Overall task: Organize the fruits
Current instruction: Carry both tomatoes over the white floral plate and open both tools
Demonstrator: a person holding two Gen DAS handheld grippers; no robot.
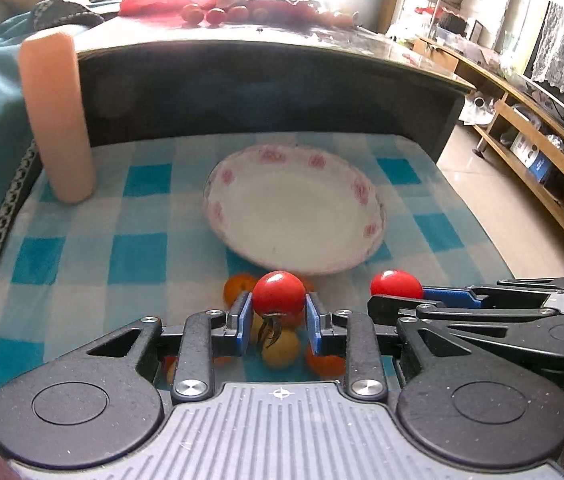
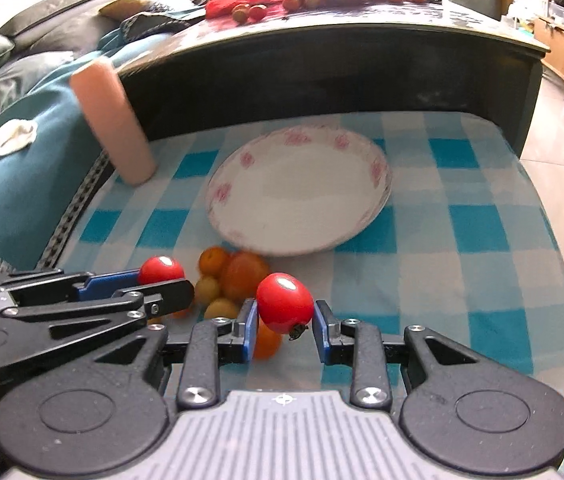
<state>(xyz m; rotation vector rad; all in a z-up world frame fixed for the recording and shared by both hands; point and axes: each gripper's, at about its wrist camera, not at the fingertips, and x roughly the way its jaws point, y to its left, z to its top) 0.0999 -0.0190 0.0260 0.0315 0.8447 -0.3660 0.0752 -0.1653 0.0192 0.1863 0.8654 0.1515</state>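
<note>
My left gripper point(image 1: 278, 312) is shut on a red cherry tomato point(image 1: 278, 295), held just above a pile of orange and yellow small fruits point(image 1: 281, 347). My right gripper point(image 2: 285, 320) is shut on another red cherry tomato point(image 2: 285, 302), to the right of the same pile point(image 2: 238, 276). An empty white plate with pink flowers point(image 1: 293, 210) lies on the blue checked cloth beyond the pile; it also shows in the right wrist view point(image 2: 301, 190). Each gripper appears in the other's view, the right one point(image 1: 397, 292) and the left one point(image 2: 162, 280).
A tall pink cylinder point(image 1: 56, 116) stands at the cloth's far left corner. A dark table edge point(image 1: 266, 80) rises behind the plate, with more red fruits point(image 1: 214, 14) on top. A sofa with a teal cover point(image 2: 22, 152) is at the left, tiled floor at the right.
</note>
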